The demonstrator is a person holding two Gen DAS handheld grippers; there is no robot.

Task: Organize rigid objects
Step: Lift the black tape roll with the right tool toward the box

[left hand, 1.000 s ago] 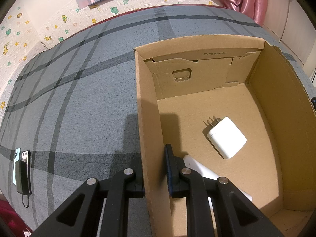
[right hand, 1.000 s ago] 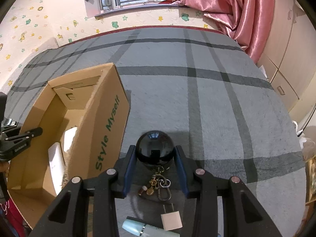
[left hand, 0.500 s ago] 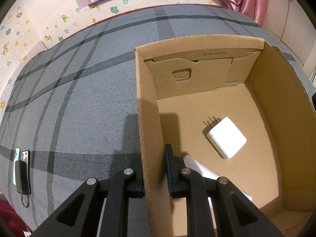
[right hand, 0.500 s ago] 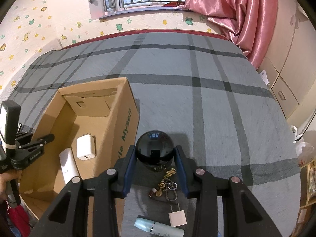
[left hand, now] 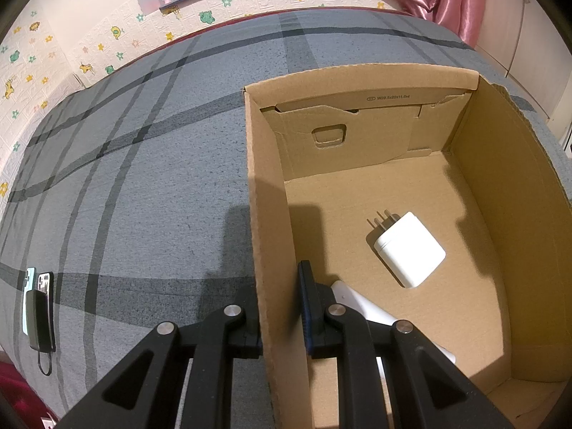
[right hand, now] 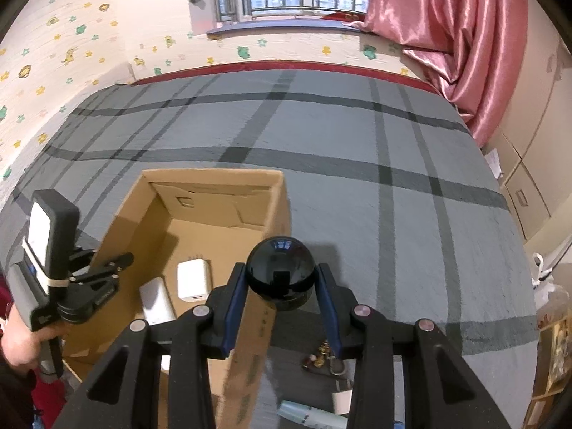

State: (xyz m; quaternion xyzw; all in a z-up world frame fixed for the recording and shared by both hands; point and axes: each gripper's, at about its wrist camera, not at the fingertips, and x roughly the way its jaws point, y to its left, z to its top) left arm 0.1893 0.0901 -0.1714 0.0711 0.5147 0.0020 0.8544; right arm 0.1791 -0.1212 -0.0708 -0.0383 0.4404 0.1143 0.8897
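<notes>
So: one open brown cardboard box [right hand: 200, 236] on the grey plaid bed [right hand: 357, 186], two white chargers inside, one half hidden [left hand: 361, 307]. Left gripper [left hand: 282, 307] jaws clamp the box wall. Right gripper [right hand: 282, 300] jaws pinch one glossy black ball [right hand: 280, 273] above the box's edge.

An open brown cardboard box [left hand: 422, 114] sits on a grey plaid bedspread [left hand: 143, 196]. Inside lie a white plug adapter [left hand: 411, 250] and, nearer, a white oblong case [right hand: 155, 302]. Left of the box, well apart, two phones [left hand: 37, 307] lie together. Right of the box sit a brass key bunch [right hand: 323, 355] and pale tube [right hand: 311, 416].
</notes>
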